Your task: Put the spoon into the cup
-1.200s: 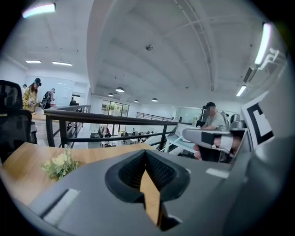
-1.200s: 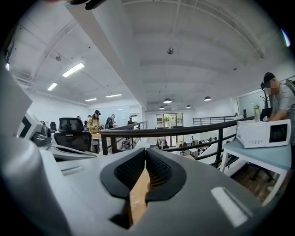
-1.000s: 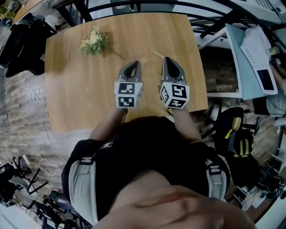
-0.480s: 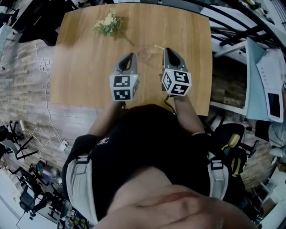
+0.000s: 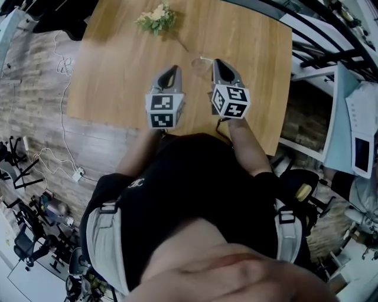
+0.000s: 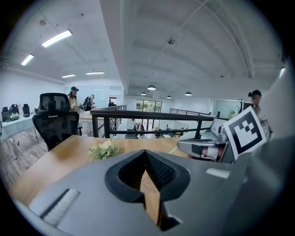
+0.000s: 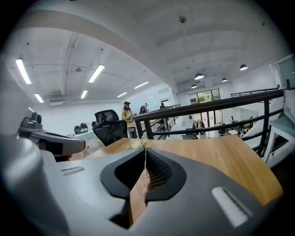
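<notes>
A clear glass cup [image 5: 199, 68] stands on the wooden table [image 5: 118, 71], faint between the two gripper tips. A thin pale spoon handle [image 5: 205, 58] pokes out at its far rim, close to the right gripper's tip; whether it rests inside the cup I cannot tell. My left gripper [image 5: 173, 69] hovers just left of the cup, shut with nothing in it [image 6: 145, 153]. Beside the cup on the right, my right gripper [image 5: 217, 61] is likewise shut and empty [image 7: 145, 151]. The cup does not show in either gripper view.
A small bunch of pale flowers [image 5: 156, 17] lies at the table's far side, also in the left gripper view as flowers [image 6: 105, 149]. Black office chairs [image 6: 54, 120] and a dark railing [image 6: 138, 115] stand beyond the table. Shelving [image 5: 348, 118] is on the right.
The head view has swung, so the table sits higher and further right in the picture. Both grippers stay side by side, and the cup now shows between their tips.
</notes>
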